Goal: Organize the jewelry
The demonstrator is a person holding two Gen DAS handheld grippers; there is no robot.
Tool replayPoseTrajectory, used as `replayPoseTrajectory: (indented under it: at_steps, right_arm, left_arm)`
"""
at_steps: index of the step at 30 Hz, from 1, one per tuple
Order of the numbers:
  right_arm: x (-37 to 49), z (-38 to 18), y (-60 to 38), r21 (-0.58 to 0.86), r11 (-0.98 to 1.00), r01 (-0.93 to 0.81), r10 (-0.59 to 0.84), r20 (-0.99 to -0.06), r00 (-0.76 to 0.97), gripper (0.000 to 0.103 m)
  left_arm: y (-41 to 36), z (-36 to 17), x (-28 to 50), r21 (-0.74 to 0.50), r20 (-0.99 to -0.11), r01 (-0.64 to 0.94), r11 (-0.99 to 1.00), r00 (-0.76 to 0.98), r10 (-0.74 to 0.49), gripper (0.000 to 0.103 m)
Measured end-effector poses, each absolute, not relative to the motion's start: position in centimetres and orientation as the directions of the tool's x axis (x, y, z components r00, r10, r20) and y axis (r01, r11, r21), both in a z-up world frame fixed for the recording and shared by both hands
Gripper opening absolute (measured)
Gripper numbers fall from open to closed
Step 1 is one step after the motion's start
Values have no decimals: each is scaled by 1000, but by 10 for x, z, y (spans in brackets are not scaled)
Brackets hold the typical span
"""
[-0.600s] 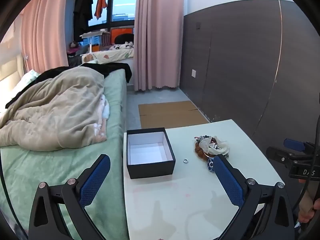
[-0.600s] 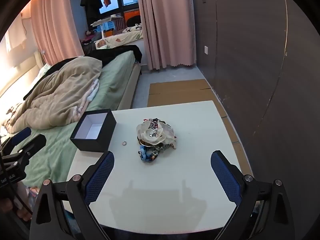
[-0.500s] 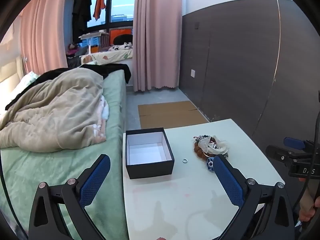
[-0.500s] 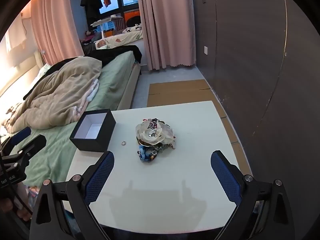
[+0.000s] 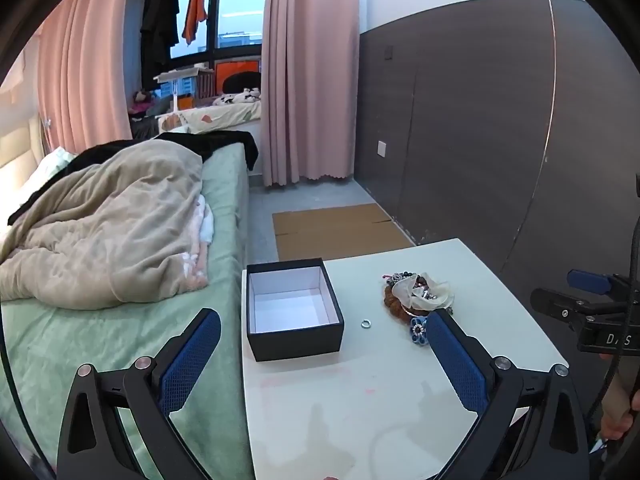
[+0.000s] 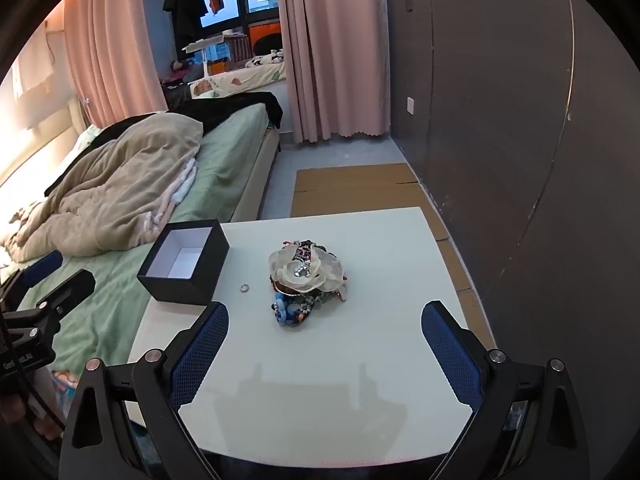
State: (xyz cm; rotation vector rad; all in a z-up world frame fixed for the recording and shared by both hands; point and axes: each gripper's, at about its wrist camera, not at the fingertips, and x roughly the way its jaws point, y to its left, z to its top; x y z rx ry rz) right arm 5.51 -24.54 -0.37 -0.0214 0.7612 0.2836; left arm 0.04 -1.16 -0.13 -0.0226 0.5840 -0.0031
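A black box with a white inside stands open and empty at the left edge of the white table; it also shows in the right wrist view. A small silver ring lies just right of it. A pile of jewelry and hair ornaments topped by a cream fabric flower lies further right. My left gripper is open and empty, above the near table edge before the box. My right gripper is open and empty, in front of the pile.
A bed with green sheet and beige blanket lies against the table's left side. A dark panelled wall runs along the right. Flat cardboard lies on the floor behind the table. Pink curtains hang at the window.
The left view has shifted slightly, with the box and pile a little nearer the middle. The right gripper has barely moved. Both stay open.
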Motion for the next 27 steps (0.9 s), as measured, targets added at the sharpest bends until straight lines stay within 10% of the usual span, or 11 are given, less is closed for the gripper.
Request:
replayPoseTrajectory:
  at_steps: [27]
  right_arm:
    - [57, -3, -247, 72, 964, -255, 235, -678, 697, 98]
  left_arm:
    - [-14, -1, 2, -49, -548, 17, 999, 836, -41, 102]
